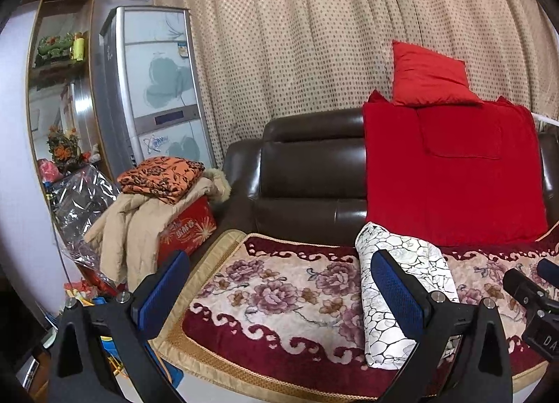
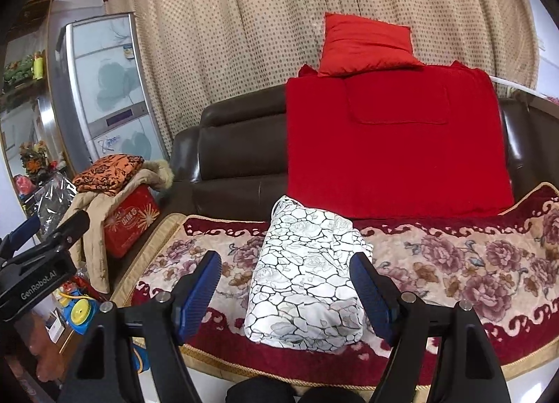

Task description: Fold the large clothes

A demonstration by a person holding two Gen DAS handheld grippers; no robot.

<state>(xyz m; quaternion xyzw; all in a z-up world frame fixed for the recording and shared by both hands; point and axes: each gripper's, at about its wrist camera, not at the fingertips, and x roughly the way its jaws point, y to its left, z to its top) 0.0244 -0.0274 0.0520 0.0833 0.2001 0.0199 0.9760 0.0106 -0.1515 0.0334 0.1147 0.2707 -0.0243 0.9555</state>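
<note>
1. Two grippers hang over the front of a sofa seat, each with its blue-padded jaws spread wide and nothing between the pads: the left gripper (image 1: pixel 279 291) and the right gripper (image 2: pixel 286 291).
2. The task's thing, a folded white garment (image 2: pixel 305 277) printed with black cracked lines and pale roses, lies as a compact bundle on the floral seat cover (image 2: pixel 471 263).
3. In the right wrist view the bundle sits at 12 o'clock from the right gripper, framed between its two fingers but apart from both pads.
4. In the left wrist view the same bundle (image 1: pixel 401 284) lies toward 2 o'clock, partly behind the right-hand blue pad (image 1: pixel 396 293); whether they touch cannot be told.
5. At 12 o'clock beyond the bundle a red blanket (image 2: pixel 394 144) drapes the dark leather sofa (image 2: pixel 237 158), with a red cushion (image 2: pixel 367 43) on top.
6. At 9 o'clock a beige coat (image 1: pixel 139 225) and a folded orange patterned cloth (image 1: pixel 162 176) rest on a red box (image 1: pixel 188 232).
</note>
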